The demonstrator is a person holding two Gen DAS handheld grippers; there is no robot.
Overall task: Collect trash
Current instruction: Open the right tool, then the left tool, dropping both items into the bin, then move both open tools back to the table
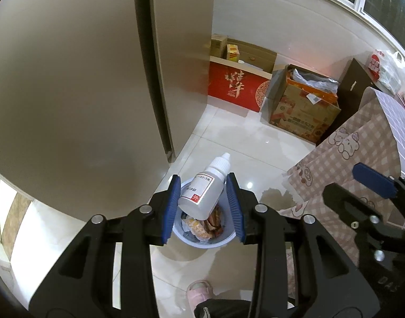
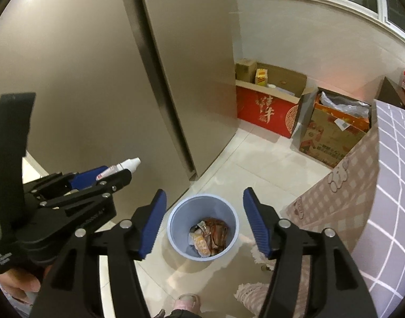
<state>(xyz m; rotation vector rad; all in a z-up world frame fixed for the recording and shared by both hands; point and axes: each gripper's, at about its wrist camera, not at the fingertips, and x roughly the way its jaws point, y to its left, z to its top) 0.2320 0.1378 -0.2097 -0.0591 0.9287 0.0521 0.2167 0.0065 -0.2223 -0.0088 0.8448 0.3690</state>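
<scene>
My left gripper [image 1: 203,188] is shut on a small white dropper bottle [image 1: 205,188] with a red-edged label, held above the light blue trash bin [image 1: 202,242]. The bin stands on the tiled floor and holds snack wrappers [image 1: 206,225]. In the right wrist view the bin [image 2: 175,228] lies below and between my right gripper's fingers, with wrappers [image 2: 209,235] inside. My right gripper [image 2: 204,202] is open and empty above the bin. The left gripper [image 2: 104,177] with the bottle [image 2: 122,166] shows at the left there.
A tall beige fridge [image 1: 83,92] stands close on the left. A red gift box [image 1: 236,86] and a cardboard box [image 1: 303,111] sit by the far wall. A table with a checked cloth [image 2: 388,185] is at the right. A pink slipper [image 1: 199,292] is below.
</scene>
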